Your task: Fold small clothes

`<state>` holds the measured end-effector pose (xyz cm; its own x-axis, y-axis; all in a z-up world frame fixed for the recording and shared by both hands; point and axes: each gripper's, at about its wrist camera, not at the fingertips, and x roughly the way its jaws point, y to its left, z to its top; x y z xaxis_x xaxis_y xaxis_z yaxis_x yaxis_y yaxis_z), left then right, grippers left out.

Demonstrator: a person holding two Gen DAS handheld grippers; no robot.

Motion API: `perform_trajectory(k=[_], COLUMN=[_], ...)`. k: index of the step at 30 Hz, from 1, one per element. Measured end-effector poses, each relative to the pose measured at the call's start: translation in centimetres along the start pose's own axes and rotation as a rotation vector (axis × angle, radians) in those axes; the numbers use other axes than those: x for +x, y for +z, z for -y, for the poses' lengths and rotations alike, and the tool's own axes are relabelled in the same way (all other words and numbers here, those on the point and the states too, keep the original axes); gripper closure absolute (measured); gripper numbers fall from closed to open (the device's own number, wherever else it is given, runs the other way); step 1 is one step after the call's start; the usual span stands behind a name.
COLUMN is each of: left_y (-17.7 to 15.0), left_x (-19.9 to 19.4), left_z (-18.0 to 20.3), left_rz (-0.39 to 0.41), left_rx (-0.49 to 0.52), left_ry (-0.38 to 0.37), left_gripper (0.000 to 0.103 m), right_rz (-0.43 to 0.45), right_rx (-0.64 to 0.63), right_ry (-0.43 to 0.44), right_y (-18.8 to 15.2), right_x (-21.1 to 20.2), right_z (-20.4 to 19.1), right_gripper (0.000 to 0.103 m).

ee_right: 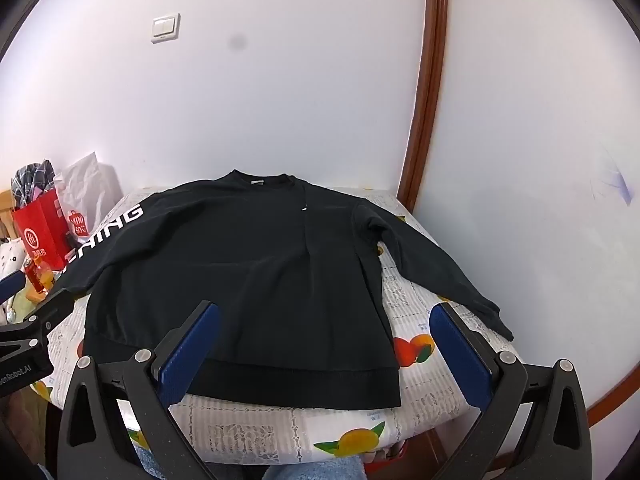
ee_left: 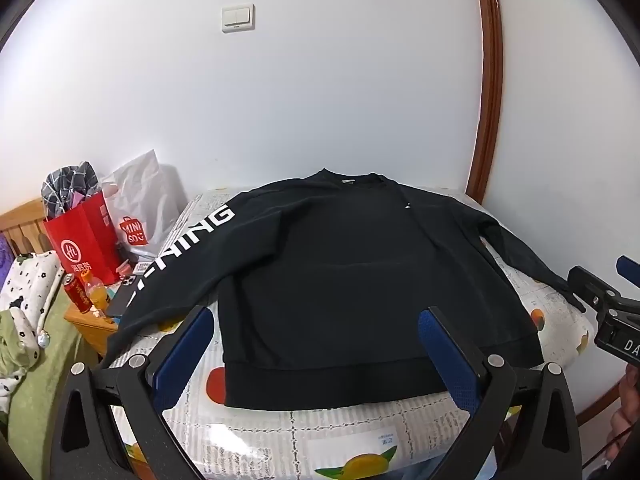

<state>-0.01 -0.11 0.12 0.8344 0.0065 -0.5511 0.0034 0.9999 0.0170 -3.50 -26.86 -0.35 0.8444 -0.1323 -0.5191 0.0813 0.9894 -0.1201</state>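
The black sweatshirt (ee_left: 332,280) is matt knit cloth, with a ribbed hem and smooth white printed letters down its left sleeve. The table (ee_right: 420,304) beneath it wears a glossy, plastic-looking cover printed with fruit. On each tool, left tool (ee_left: 316,356) and right tool (ee_right: 326,350), the arms are matt black plastic with bright metal screw heads, and the pads (ee_right: 188,352) are dark blue with a fine rough grain. At far left a red bag (ee_left: 82,240) looks like smooth paper, a white bag (ee_left: 140,200) like crinkled plastic film. The door frame (ee_left: 490,80) is varnished glossy brown wood; the wall (ee_left: 320,80) is smooth matt white.
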Motion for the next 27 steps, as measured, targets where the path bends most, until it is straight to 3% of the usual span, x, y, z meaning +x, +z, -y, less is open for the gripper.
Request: perform_trajectory(k=[4,27], left_y=[-0.8,-0.4], left_x=[-1.0,-1.2], left_z=[-0.4,-0.4], left_rz=[0.053,0.028], left_rx=[-0.04,-0.042], left_ry=[-0.008,0.015], left_gripper=[0.0,0.0], right_rz=[-0.01,-0.027], right_rx=[-0.002,0.017], right_ry=[0.005,0.012], right_y=[-0.1,0.1], right_x=[0.0,-0.3], right_z=[-0.1,-0.3], right_gripper=[0.0,0.0])
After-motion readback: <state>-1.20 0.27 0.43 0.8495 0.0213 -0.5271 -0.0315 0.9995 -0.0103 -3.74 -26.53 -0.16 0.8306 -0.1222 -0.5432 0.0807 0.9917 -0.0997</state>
